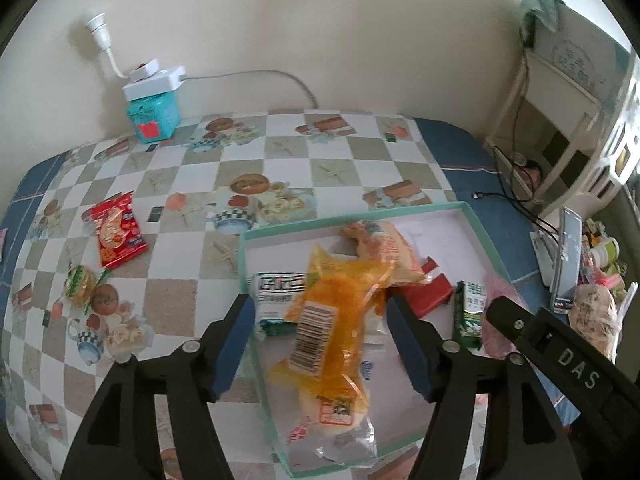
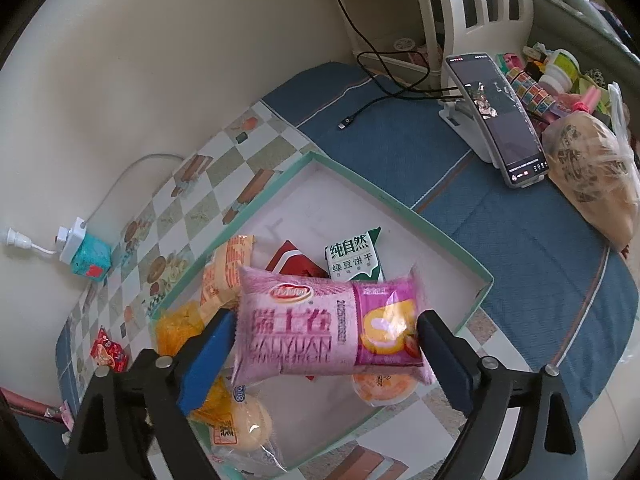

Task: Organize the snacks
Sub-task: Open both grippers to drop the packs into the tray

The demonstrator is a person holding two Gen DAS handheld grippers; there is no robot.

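Over the teal tray (image 1: 486,240), the left tool (image 1: 320,344) stands apart around the orange bun pack (image 1: 328,320); the right tool (image 2: 326,344) holds the pink roll pack (image 2: 320,328), probably released next.

Both wrist views overlook tray (image 1: 486,240) closely.
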